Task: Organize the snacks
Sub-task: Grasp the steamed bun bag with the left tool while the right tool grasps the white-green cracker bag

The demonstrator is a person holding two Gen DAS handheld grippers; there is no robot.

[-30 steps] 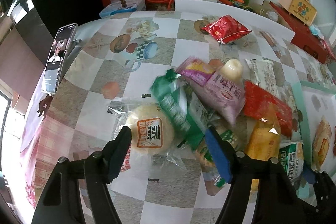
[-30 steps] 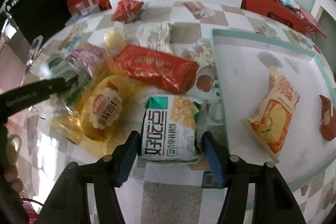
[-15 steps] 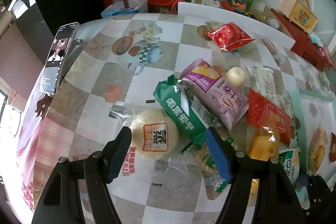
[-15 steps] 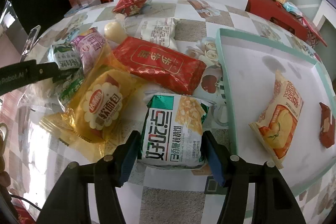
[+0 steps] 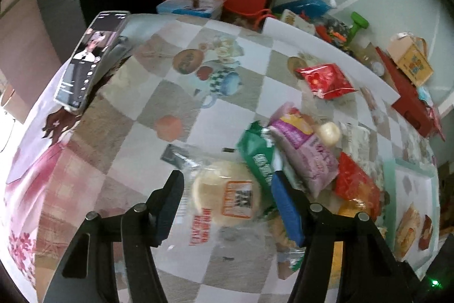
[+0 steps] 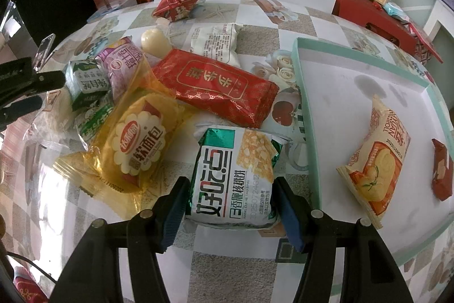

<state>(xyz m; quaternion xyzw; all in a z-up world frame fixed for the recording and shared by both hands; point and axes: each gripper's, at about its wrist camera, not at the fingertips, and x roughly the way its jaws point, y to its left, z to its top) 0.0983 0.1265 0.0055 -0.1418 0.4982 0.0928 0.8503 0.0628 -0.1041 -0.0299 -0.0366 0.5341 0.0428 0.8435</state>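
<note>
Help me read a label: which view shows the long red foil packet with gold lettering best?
The right wrist view: the long red foil packet lies sharp, its whole top and lettering exposed. The left wrist view shows only a blurred red sliver behind other snacks.

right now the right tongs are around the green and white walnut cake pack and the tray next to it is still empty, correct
Not quite. The right tongs do sit around the green and white walnut cake pack, but the tray is not empty. The right wrist view shows an orange egg roll pack and a small dark red pack already lying in it.
</note>
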